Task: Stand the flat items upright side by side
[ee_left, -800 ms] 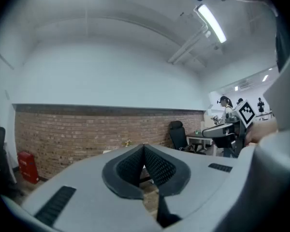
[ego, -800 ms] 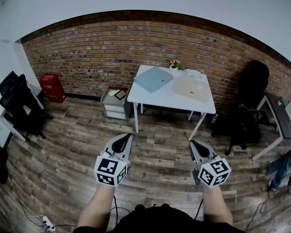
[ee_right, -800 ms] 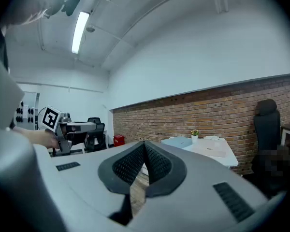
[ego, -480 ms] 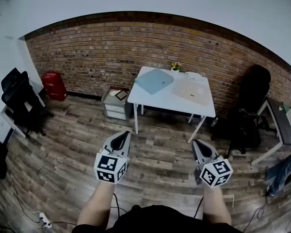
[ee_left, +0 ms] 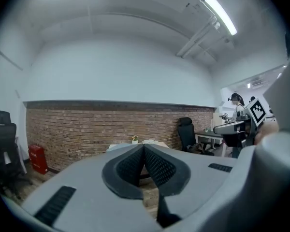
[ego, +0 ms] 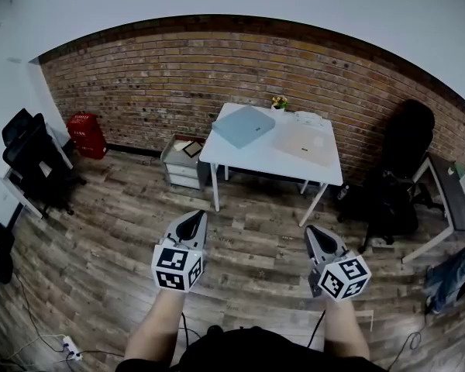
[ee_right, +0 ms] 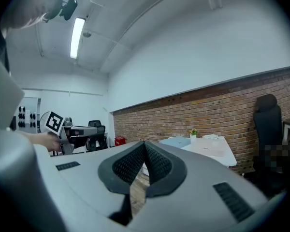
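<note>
**Flat items lie on the far counter; both jaws pressed together**

A blue flat item and a beige flat item lie flat, side by side, on the white counter. The blue one is to the left. The counter stands against the brick wall. At its back edge are a small flower pot and a white thing too small to make out.

A low drawer unit stands just beside the counter's left legs. A black office chair is to the right, and a red container and more black chairs are far to the left.

Wooden floor lies between the counter and the grippers. The left gripper and the right gripper are held low, well apart from the counter and pointing toward it. Each one's jaws are pressed together, pad against pad.
</note>
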A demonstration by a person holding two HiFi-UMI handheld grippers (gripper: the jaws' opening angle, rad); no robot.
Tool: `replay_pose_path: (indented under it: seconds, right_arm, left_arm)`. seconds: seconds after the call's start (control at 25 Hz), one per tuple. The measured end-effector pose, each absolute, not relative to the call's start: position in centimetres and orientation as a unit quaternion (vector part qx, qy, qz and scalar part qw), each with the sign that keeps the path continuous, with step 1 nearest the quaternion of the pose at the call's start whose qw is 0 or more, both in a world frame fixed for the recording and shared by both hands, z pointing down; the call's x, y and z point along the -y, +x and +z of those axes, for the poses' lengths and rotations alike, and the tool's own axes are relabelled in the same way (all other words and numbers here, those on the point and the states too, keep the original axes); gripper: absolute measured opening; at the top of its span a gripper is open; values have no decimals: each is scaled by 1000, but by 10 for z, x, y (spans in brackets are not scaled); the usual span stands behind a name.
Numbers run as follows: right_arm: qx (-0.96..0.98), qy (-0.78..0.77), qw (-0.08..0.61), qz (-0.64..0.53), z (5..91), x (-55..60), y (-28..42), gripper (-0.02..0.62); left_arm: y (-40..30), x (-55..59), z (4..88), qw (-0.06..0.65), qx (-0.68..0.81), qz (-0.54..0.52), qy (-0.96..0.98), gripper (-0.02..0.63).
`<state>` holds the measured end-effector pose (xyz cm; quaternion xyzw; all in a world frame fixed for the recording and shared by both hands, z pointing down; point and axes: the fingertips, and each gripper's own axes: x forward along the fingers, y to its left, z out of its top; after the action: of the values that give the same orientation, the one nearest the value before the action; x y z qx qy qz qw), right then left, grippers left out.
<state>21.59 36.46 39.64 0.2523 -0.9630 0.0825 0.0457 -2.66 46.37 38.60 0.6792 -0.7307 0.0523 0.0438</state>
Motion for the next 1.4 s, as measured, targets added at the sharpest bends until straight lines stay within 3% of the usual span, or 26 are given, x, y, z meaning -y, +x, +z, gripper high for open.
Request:
replay_pose_path:
  seconds: [0.16, 0.48, 0.88, 1.2, 1.4]
  right_arm:
    - [961, 255, 48, 93, 400, -359, 221, 48]
    - [969, 219, 61, 101, 405, -357, 216, 275]
    - [973, 188, 53, 123, 398, -365, 206, 408]
    - [975, 182, 61, 113, 397, -375, 204, 574]
    - [973, 184, 71, 122, 405, -379, 211, 586]
  left_arm:
    - [-24, -462, 385, 44, 733, 51, 677, 17]
    - [-20, -459, 388, 48, 736, 63, 673, 31]
    - [-17, -459, 399, 73, 733, 62, 673, 222]
    - [-2, -456, 407, 102, 706, 63, 698, 417]
    - [9, -455, 411, 108, 691, 63, 712, 489]
